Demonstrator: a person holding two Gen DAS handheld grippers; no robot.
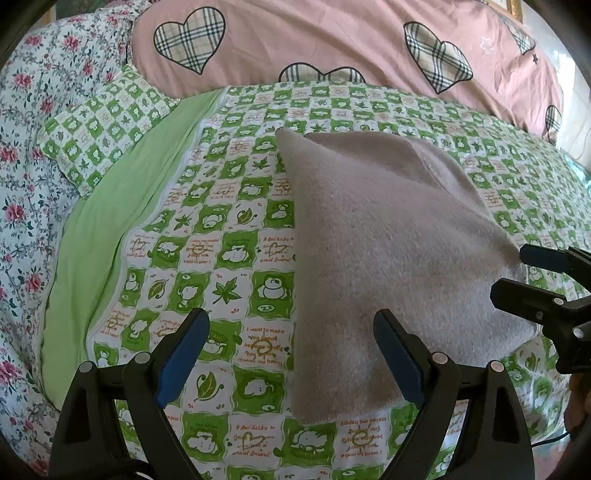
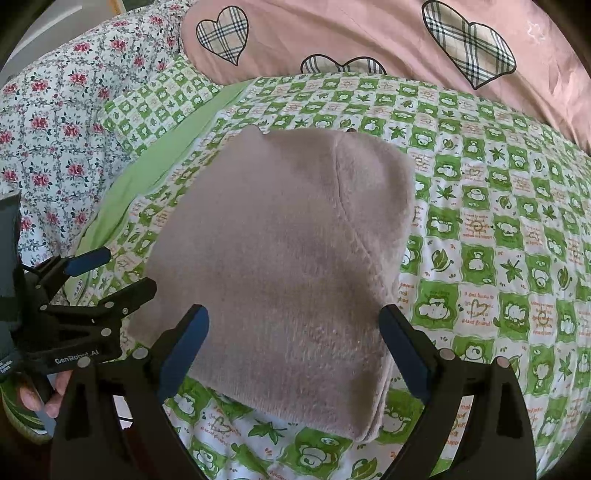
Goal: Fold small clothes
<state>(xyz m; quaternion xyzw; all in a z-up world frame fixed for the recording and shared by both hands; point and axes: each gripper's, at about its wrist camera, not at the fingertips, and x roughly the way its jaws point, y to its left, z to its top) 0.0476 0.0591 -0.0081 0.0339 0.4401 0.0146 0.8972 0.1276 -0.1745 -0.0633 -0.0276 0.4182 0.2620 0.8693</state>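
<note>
Across the middle of both wrist views lies the folded grey-pink fleece garment (image 1: pixel 388 258) (image 2: pixel 288 258), resting flat on the green-and-white checked quilt with frog and leaf prints (image 1: pixel 229 258) (image 2: pixel 498 258). At lower centre of the left view, the left gripper (image 1: pixel 291 350) stands spread wide, gripping nothing, its right finger over the garment's near edge. At lower centre of the right view, the right gripper (image 2: pixel 293 347) is likewise spread, empty, above the garment. Along the upper frame sits a pink pillow with plaid hearts (image 1: pixel 332 40) (image 2: pixel 369 33); a floral sheet (image 1: pixel 33 110) (image 2: pixel 62 103) fills the upper left.
</note>
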